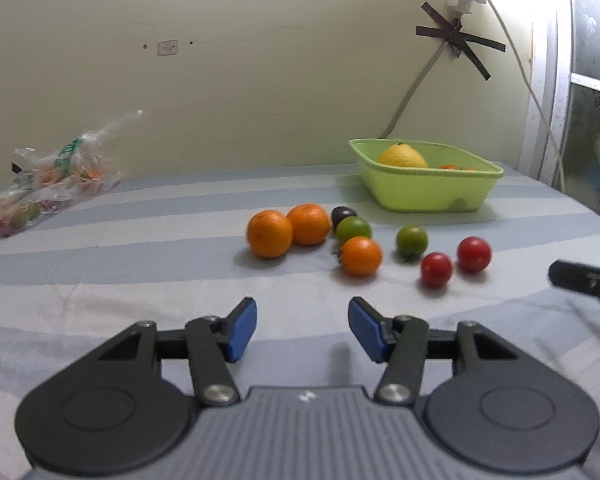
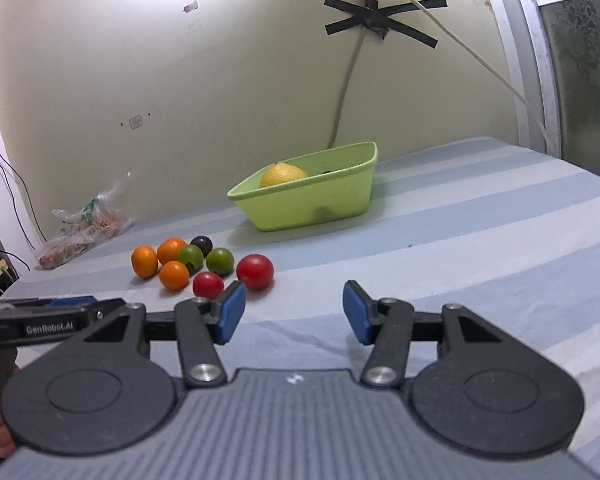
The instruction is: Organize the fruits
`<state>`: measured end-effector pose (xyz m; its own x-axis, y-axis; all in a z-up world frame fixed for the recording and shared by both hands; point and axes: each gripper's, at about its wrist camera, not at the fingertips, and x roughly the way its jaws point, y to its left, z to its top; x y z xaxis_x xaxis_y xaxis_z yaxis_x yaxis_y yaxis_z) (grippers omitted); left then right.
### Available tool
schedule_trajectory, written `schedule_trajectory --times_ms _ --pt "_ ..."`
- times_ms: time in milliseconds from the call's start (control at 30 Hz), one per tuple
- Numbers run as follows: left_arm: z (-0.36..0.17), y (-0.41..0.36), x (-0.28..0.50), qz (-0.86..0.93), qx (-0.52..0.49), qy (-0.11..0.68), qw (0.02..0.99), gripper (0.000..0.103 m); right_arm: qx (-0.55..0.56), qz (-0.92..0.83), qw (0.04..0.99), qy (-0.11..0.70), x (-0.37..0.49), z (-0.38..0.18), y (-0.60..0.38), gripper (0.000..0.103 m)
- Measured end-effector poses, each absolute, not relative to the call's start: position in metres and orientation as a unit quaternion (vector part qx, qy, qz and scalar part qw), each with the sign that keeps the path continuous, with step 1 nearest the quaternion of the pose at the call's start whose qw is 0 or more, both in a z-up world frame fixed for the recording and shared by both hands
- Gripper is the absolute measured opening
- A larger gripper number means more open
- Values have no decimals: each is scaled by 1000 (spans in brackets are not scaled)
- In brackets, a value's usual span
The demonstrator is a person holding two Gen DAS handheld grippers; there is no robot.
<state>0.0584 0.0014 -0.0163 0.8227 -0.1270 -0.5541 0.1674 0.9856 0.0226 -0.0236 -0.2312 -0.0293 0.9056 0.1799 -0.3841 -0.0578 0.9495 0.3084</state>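
Note:
Loose fruits lie on the striped cloth: two oranges [image 1: 269, 233] [image 1: 309, 224], a small orange fruit [image 1: 361, 256], two green ones [image 1: 353, 229] [image 1: 411, 240], a dark one [image 1: 343, 213] and two red ones [image 1: 436, 269] [image 1: 474, 254]. A green basket [image 1: 427, 190] behind them holds a yellow fruit [image 1: 401, 157]. My left gripper [image 1: 302, 326] is open and empty, short of the fruits. My right gripper [image 2: 294, 316] is open and empty, right of the red fruits [image 2: 208, 285] [image 2: 255, 272]. The basket [image 2: 311, 200] and the yellow fruit [image 2: 282, 175] also show in the right wrist view.
A plastic bag [image 1: 44, 184] with produce lies at the back left by the wall. The striped cloth [image 1: 140, 280] covers the table. A taped cable [image 1: 455, 40] runs down the wall behind the basket. The right gripper's body [image 1: 583, 280] shows at the right edge of the left wrist view.

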Motion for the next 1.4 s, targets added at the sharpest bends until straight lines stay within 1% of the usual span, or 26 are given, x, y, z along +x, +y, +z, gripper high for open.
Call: schedule_trajectory --times_ms 300,533,867,1400 --pt "-18 3 51 -74 36 263 961 54 160 69 961 214 -23 -30 -235 56" --pt "-20 1 53 -69 40 270 959 54 155 71 960 223 -19 -29 -235 56" --pt "-21 3 53 -66 33 270 960 59 147 70 959 230 -14 -30 -235 57" --pt "-22 4 56 -60 29 281 957 59 146 78 959 230 -14 -30 -236 57"
